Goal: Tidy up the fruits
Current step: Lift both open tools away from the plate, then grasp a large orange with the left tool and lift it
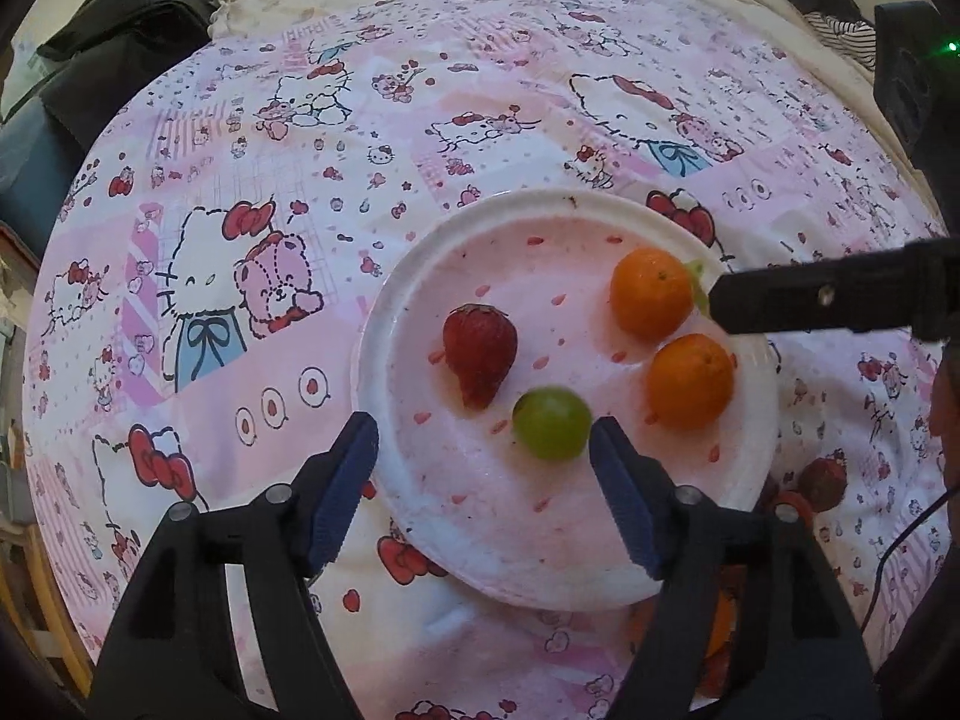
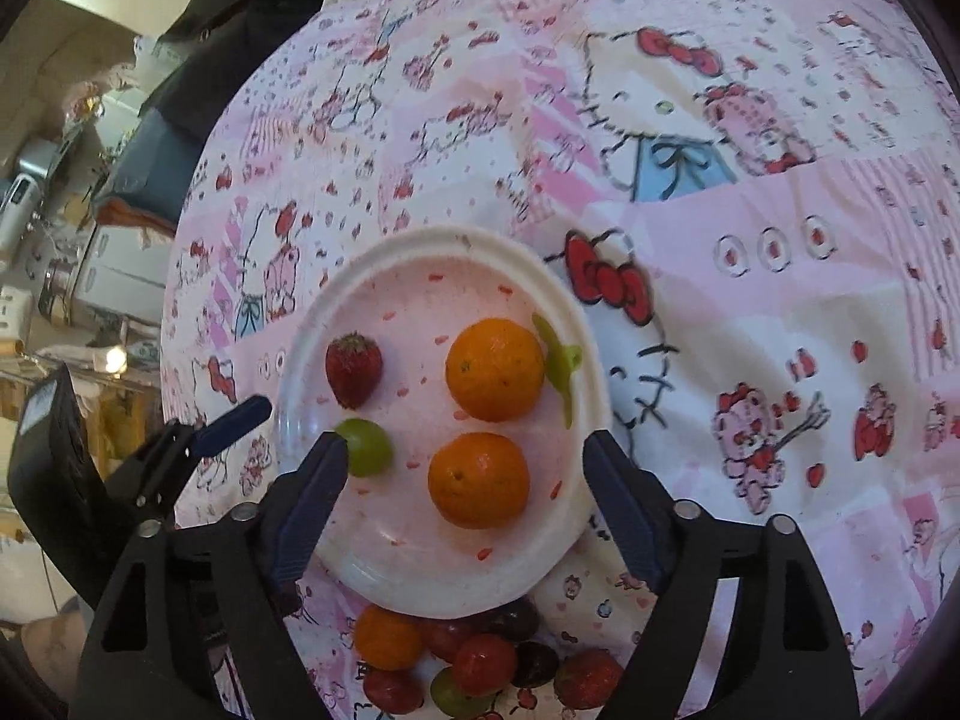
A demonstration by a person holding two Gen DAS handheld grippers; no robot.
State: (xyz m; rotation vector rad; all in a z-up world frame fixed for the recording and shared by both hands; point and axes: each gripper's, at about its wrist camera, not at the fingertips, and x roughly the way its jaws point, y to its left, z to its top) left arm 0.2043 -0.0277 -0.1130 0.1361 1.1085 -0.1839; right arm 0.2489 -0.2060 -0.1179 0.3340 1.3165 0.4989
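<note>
A white plate (image 1: 420, 276) (image 2: 336, 294) lies on the cloth and holds a strawberry (image 1: 479, 354) (image 2: 353, 368), a green grape (image 1: 552, 423) (image 2: 369, 446), two oranges (image 1: 652, 293) (image 1: 691, 379) (image 2: 495, 368) (image 2: 479, 479) and a small green pick (image 2: 561, 366). My left gripper (image 1: 483, 444) is open, low over the plate's near side, with the grape just beyond its right finger. My right gripper (image 2: 465, 462) is open above the plate, around the nearer orange without touching it. It shows in the left wrist view (image 1: 714, 306) at the plate's right edge.
A pile of loose fruit (image 2: 480, 660), with an orange, grapes and strawberries, lies on the Hello Kitty tablecloth (image 1: 240, 240) (image 2: 780, 300) just off the plate's near rim. Dark clothing (image 1: 120, 48) lies beyond the round table's far left edge. Room clutter (image 2: 60, 240) stands left of the table.
</note>
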